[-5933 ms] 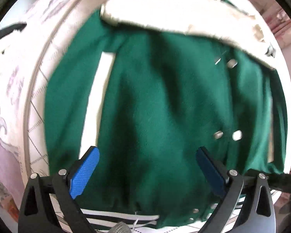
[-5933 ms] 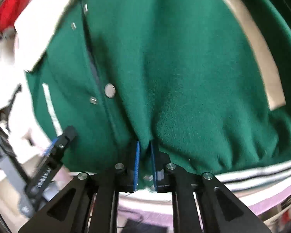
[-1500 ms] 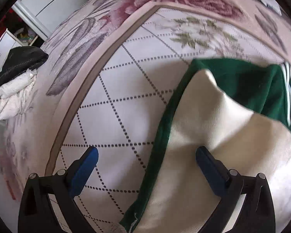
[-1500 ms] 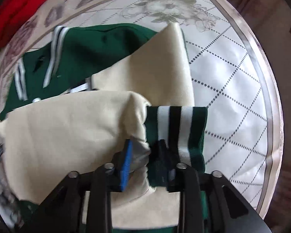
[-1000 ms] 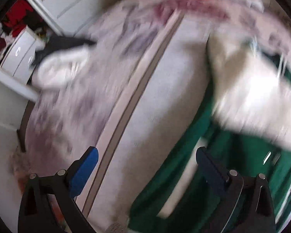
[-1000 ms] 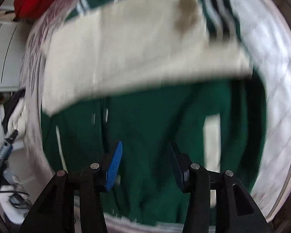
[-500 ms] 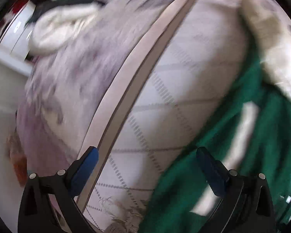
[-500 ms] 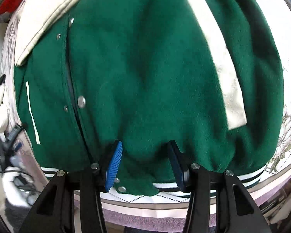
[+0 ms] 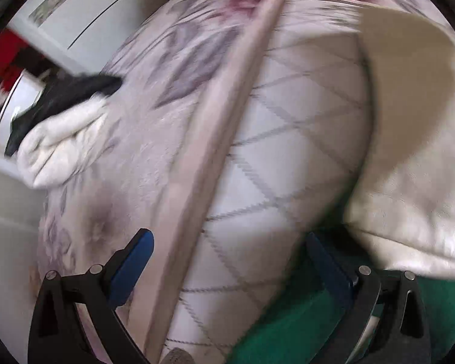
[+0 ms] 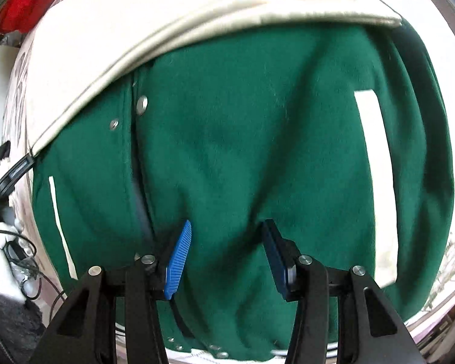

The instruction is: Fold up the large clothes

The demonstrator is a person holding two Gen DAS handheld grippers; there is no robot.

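Note:
A green varsity jacket with cream sleeves lies front up on the bed, and its snap placket runs down the left half. One cream sleeve is folded across the chest, its striped cuff at the top right. My right gripper hovers over the lower front near the hem, its jaws partly apart and holding nothing. My left gripper stands wide open over the quilted bedspread, just left of the jacket's green edge and the cream sleeve.
A white and black bundle of clothes lies at the bed's left side by white furniture. A red garment sits beyond the jacket. Cables hang off the bed's near left edge. A pale pocket trim marks the jacket's right front.
My right gripper let go of the striped cuff and came down toward the jacket's lower front. My left gripper swung along the jacket's left edge and sank closer to the bedspread.

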